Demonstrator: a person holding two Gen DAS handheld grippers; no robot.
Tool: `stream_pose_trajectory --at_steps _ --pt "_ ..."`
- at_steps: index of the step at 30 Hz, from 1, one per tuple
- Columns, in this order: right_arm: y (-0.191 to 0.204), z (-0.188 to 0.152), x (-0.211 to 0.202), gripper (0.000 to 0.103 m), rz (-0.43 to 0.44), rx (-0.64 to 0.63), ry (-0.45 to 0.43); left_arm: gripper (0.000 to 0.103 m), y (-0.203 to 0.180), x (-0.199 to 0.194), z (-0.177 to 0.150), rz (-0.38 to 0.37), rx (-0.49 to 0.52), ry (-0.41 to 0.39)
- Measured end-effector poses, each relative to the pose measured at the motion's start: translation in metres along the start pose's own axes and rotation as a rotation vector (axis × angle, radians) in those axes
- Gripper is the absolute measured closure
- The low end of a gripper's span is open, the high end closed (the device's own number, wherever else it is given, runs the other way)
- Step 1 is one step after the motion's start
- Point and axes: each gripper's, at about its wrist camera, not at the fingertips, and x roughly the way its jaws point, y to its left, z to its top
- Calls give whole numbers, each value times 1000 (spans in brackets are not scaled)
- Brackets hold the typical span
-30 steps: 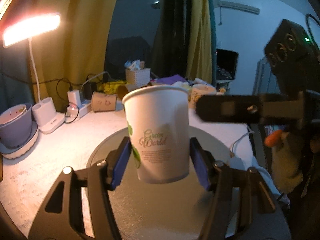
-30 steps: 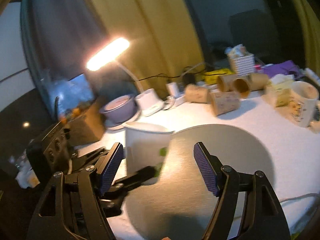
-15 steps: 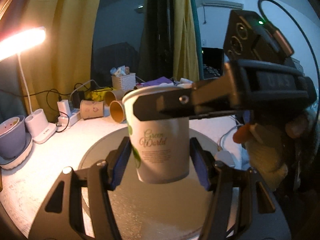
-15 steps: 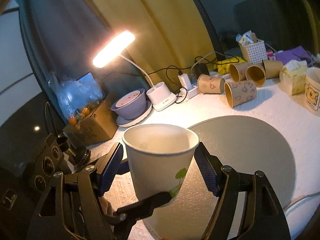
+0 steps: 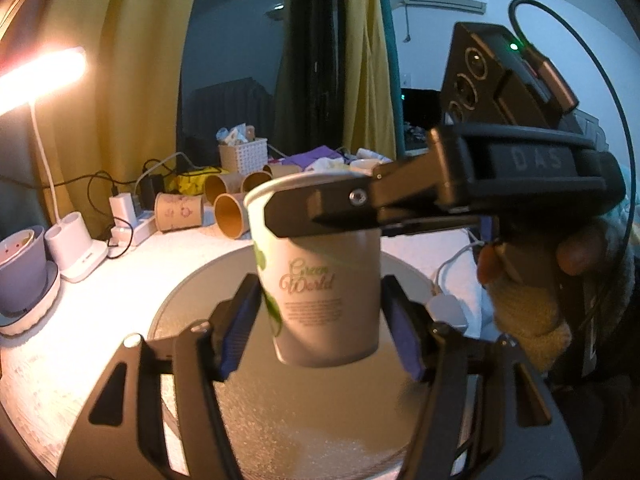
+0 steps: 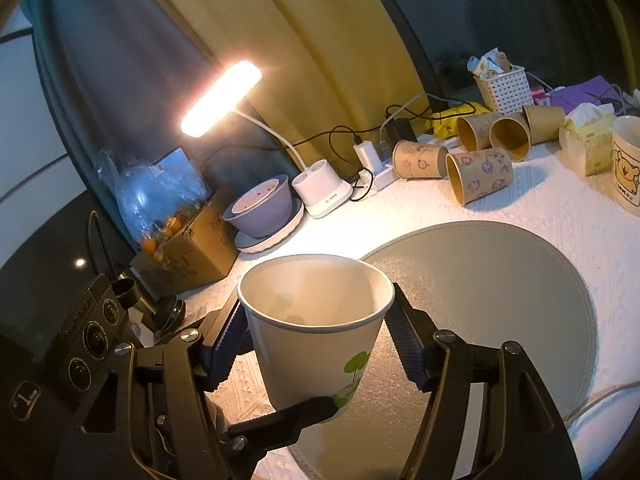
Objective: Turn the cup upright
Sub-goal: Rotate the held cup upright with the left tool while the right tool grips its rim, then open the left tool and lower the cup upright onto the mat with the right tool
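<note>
A white paper cup (image 5: 320, 276) printed "Green World" is upright in the air above the round grey mat (image 5: 304, 412). My right gripper (image 6: 316, 344) is shut on the cup (image 6: 316, 336) near its rim; its finger crosses the cup's top in the left wrist view (image 5: 320, 210). My left gripper (image 5: 320, 328) is open, its blue pads (image 5: 240, 328) on either side of the cup's lower part with a small gap on the right. The cup's mouth faces up and it looks empty.
Several brown paper cups (image 6: 478, 174) lie on their sides at the back of the white table. A lit desk lamp (image 6: 222, 98), a purple bowl (image 6: 262, 208), a white basket (image 6: 504, 88), a tissue pack (image 6: 588, 136) and a bear mug (image 6: 626, 164) stand around.
My right gripper came in from the right, closed on the cup near its rim, and my left gripper's jaws opened away from the cup.
</note>
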Motion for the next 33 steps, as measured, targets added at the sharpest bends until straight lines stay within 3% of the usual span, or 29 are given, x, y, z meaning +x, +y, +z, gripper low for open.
stream_pose_trajectory --at_steps 4,6,11,16,27,33 --pt "-4 3 -1 33 -46 -9 -21 24 8 5 -1 4 -57 28" --pt "-5 6 -2 33 -87 -16 -45 23 14 7 -1 2 -93 40" --pt "-12 13 0 33 -291 -70 -115 21 28 15 -5 26 -170 96" --pt "-24 7 15 33 -417 -110 -112 21 40 14 -7 75 -231 98" --pt "-24 16 67 33 -493 -222 -61 21 81 8 -13 232 -397 105" --pt "-23 10 79 33 -521 -239 -27 21 90 8 -13 261 -424 104"
